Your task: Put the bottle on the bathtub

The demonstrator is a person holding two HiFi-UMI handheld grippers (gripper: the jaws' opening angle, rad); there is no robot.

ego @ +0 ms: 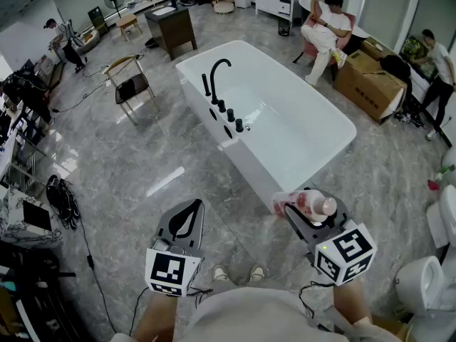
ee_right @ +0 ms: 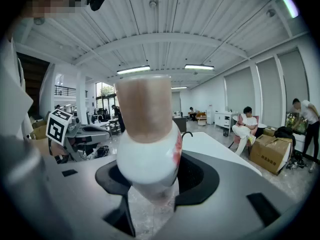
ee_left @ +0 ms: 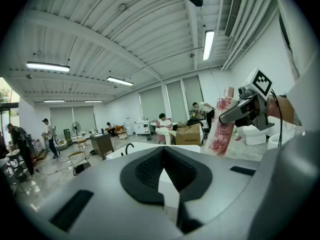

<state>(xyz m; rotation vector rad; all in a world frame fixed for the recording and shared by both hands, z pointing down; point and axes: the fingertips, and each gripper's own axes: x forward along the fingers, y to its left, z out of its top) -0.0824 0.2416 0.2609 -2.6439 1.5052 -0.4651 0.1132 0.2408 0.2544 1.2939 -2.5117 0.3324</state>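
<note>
A pink-and-white flowered bottle (ego: 305, 203) with a tan cap lies across my right gripper (ego: 308, 215), which is shut on it; in the right gripper view the bottle (ee_right: 149, 144) fills the space between the jaws. The left gripper view shows the same bottle (ee_left: 221, 129) standing in the right gripper off to the right. My left gripper (ego: 187, 221) is shut with nothing in it, its jaws meeting in the left gripper view (ee_left: 165, 176). The white bathtub (ego: 324, 147) with a black faucet (ego: 216, 75) stands ahead, its near corner just beyond the bottle.
A toilet (ego: 427, 283) and a basin stand at the right edge. Cardboard boxes (ego: 369, 77) and a seated person (ego: 324, 30) are beyond the tub. A chair (ego: 131, 85), a dark cabinet (ego: 172, 27) and cables on the marble floor lie to the left.
</note>
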